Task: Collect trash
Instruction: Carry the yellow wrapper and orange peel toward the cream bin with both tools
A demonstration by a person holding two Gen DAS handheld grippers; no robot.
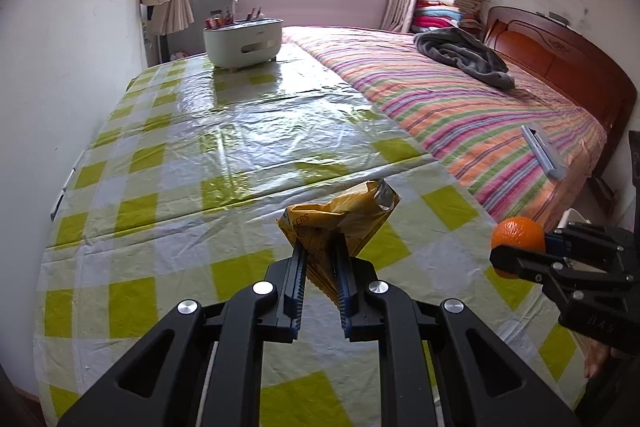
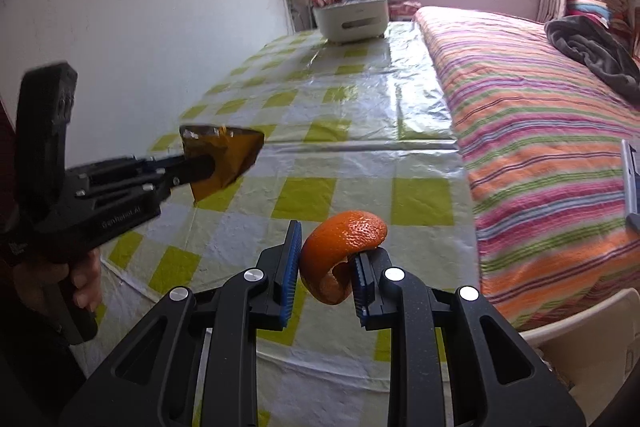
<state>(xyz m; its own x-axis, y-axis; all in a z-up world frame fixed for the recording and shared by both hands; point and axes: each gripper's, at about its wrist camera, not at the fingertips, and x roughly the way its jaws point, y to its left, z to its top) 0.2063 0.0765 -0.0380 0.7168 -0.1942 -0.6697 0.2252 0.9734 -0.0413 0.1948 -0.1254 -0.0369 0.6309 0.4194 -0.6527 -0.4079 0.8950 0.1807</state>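
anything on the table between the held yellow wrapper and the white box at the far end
Nothing: bare checked tablecloth runs from the crumpled yellow snack wrapper to the white storage box, in both views.

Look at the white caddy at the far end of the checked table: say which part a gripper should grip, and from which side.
Judging by shape, grip the white caddy at the slot handle cut into its near wall, coming from the table's near side. The body looks too wide for the fingers, and utensils crowd its open top.
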